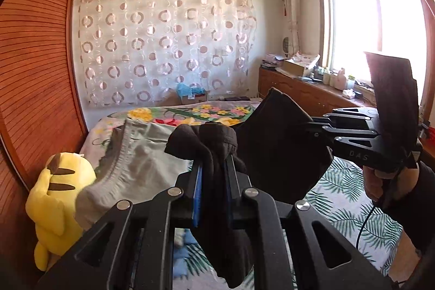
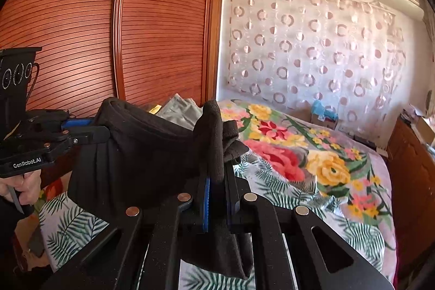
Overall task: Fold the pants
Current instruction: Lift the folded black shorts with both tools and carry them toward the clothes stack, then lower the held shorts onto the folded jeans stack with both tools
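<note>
Dark brown pants (image 1: 274, 143) hang in the air above the bed, stretched between both grippers. My left gripper (image 1: 213, 167) is shut on one bunched corner of the waistband. In the left wrist view my right gripper (image 1: 310, 127) comes in from the right and is shut on the other corner. In the right wrist view my right gripper (image 2: 217, 181) is shut on the pants (image 2: 146, 148), and my left gripper (image 2: 100, 132) holds the far corner at the left. The legs hang down out of sight.
The bed has a floral and leaf-print cover (image 2: 299, 159). Grey pants (image 1: 141, 154) lie on it beside a yellow plush toy (image 1: 57, 197). A wooden wardrobe (image 2: 136, 31) stands at the left, a cluttered dresser (image 1: 304, 89) and window at the right.
</note>
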`<state>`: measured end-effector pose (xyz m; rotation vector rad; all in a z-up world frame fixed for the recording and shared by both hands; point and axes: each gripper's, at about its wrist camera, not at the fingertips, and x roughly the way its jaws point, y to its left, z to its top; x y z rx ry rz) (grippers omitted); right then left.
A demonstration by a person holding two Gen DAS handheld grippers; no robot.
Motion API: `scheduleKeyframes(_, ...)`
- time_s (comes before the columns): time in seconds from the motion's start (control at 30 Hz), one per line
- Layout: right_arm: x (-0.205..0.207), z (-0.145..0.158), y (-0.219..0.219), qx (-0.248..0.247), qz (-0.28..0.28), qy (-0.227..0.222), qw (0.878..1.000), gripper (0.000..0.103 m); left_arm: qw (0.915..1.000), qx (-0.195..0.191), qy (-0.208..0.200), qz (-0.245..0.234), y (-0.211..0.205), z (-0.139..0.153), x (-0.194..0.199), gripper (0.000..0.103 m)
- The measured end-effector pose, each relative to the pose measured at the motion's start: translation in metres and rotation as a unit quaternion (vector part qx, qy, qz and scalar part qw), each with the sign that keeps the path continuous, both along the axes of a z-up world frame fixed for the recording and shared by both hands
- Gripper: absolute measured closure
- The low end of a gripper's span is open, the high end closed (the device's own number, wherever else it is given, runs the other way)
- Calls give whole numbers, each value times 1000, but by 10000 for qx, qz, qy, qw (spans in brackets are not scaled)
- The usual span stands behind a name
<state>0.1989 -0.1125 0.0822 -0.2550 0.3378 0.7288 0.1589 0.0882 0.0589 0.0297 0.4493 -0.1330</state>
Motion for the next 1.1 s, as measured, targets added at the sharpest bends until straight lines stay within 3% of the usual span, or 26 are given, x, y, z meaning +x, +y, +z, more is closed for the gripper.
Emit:
scheduleKeyframes(0.57, 78, 13, 59, -445, 479, -535, 9964, 95, 9974, -69, -87, 709, 53, 1, 18, 88)
scheduleKeyframes(0.93, 137, -4, 102, -600, 940, -423, 9929, 95, 9938, -124, 60, 1105, 63, -16, 18, 88)
scheduleKeyframes(1.1, 154, -8, 117, -674, 1118, -369, 9908, 95, 9921, -389, 163, 1183, 73, -22, 13, 88)
